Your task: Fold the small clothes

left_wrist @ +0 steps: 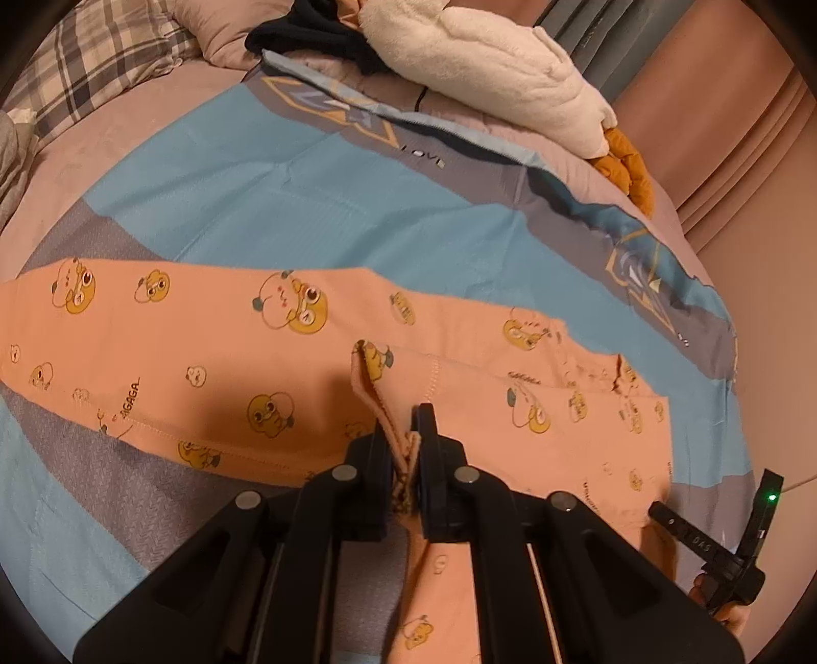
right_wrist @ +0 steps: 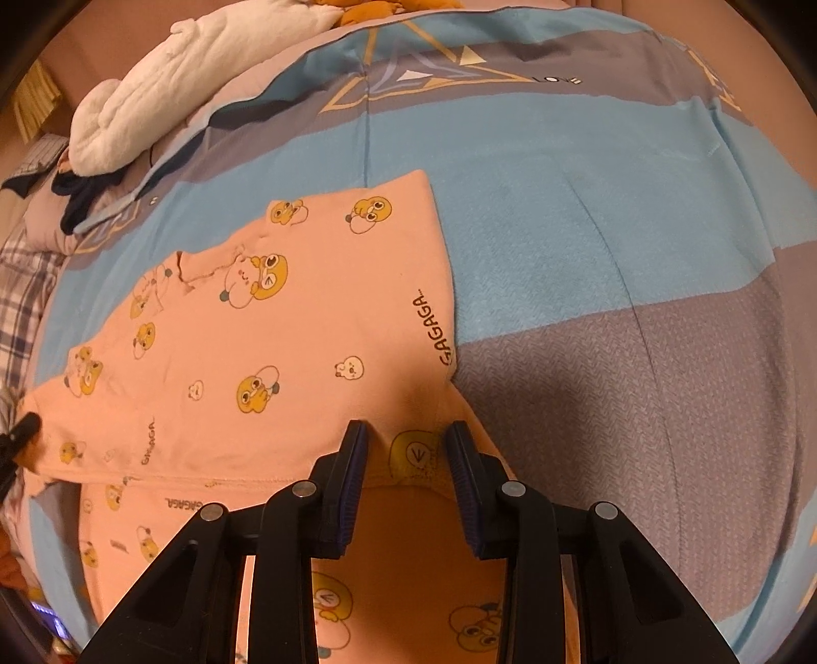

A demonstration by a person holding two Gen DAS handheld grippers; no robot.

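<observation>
Peach cotton, printed with yellow cartoon faces, is pinched as a doubled edge between the closed pads of the left gripper (left_wrist: 407,449). That band belongs to the small garment (left_wrist: 214,357) spread on the blue and grey quilt (left_wrist: 316,204) of a bed.

The right gripper (right_wrist: 408,449) stands with its jaws apart over a corner of the same cloth. A printed face lies between the pads, but neither seems to press on it, though the fisheye bend makes that hard to judge.

The main risk, as I read it, is an uneven fold: with only one side gripped, carrying the cloth would drag it askew and bunch the layer underneath. The thin pinch on the left might also slip free if pulled sideways.

Further back, a cream fleece blanket (left_wrist: 490,71) and dark clothing (left_wrist: 306,30) lie well apart from the work.
</observation>
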